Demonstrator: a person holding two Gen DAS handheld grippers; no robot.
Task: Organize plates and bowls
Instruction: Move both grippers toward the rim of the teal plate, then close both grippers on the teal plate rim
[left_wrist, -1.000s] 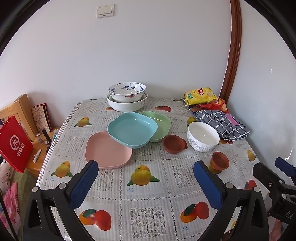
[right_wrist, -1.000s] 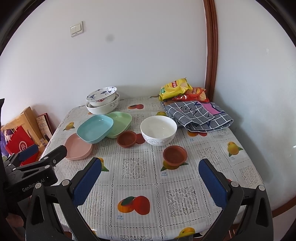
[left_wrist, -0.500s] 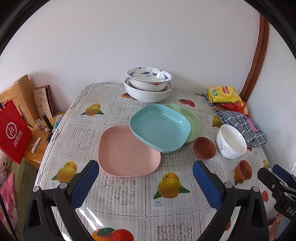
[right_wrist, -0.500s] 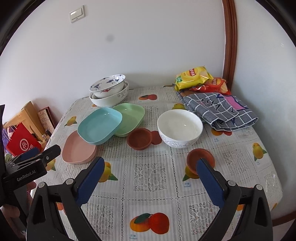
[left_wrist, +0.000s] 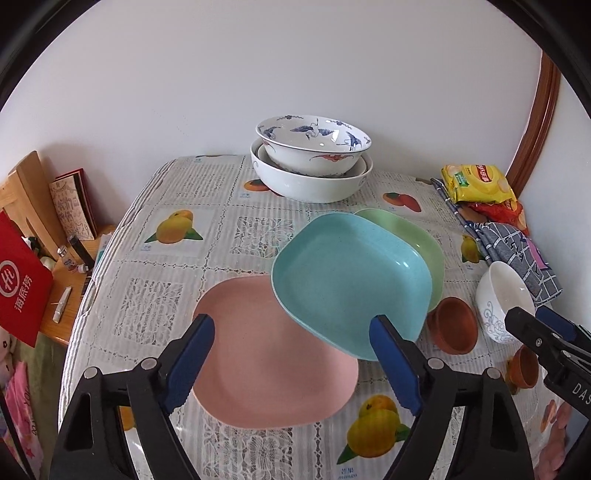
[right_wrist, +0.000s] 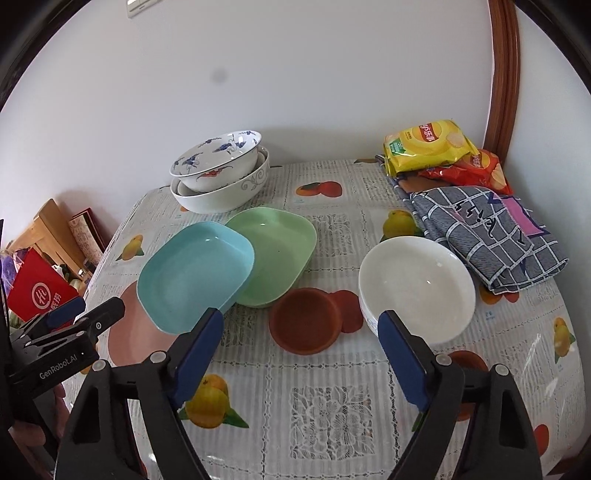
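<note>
Covering the bench (left_wrist: 207, 236), three plates overlap centre-frame: pink plate (left_wrist: 266, 354) lowest, blue plate (left_wrist: 351, 277) tilted across it and the green plate (left_wrist: 413, 236), their long line running lower left to upper right. Tugging the pink one could tip the blue. Left gripper (left_wrist: 291, 362) and right gripper (right_wrist: 299, 354) hover, both released.

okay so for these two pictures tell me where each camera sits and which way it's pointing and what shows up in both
Left wrist: rides on the left gripper, looking forward and down over the pink plate and blue plate; its own open blue-padded fingers show, with the right gripper at the right edge.
Right wrist: rides on the right gripper, facing the brown saucer and white bowl; its open fingers show, with the left gripper at the left edge.
Shared: the plates, green plate, stacked bowls, snack bags.
</note>
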